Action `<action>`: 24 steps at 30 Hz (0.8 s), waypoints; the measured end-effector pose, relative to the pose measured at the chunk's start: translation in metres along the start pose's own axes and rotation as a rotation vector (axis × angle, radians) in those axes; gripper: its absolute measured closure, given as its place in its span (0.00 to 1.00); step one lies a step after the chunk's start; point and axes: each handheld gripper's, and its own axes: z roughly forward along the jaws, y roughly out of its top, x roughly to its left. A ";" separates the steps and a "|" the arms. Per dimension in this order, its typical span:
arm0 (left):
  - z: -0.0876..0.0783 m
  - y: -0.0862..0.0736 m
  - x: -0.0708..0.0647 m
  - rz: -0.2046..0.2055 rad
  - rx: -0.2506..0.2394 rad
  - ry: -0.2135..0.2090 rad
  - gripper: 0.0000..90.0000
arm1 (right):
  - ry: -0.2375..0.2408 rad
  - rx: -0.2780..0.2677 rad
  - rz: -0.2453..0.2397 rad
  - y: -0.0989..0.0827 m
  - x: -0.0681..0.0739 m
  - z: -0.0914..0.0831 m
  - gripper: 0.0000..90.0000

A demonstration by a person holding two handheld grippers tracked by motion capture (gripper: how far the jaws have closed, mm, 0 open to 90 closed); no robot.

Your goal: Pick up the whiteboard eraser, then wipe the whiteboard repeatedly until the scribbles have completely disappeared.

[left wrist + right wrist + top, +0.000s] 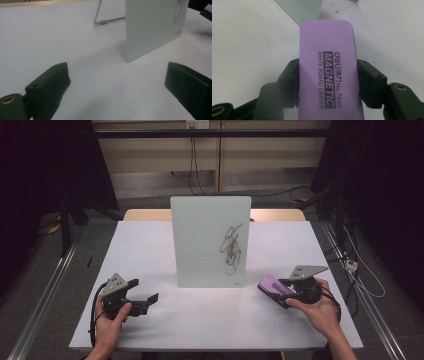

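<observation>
Two grippers rest near the front edge of a white table [150,245] in the high view. The left gripper [145,301] sits at the lower left with its jaws spread and nothing between them. The right gripper [285,292] is at the lower right, clamped on a purple eraser [272,287] that points toward a small upright whiteboard [210,240] standing mid-table. A dark scribble [232,247] marks the board's right half; a faint logo in its lower right corner is too small to read.

Left gripper view: the two black jaws stand wide apart over bare tabletop, the whiteboard [155,25] ahead to the right, propped on a wire stand [105,21].

Right gripper view: both jaws press the long sides of the eraser [329,62], just above the tabletop. Its face reads "deli", "MAGNETIC", "No.7840" and "WHITE BOARD ERASER".
</observation>
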 end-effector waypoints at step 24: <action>-0.002 -0.002 0.004 -0.036 -0.005 -0.001 0.06 | 0.075 -0.100 -0.083 0.045 0.015 0.009 0.46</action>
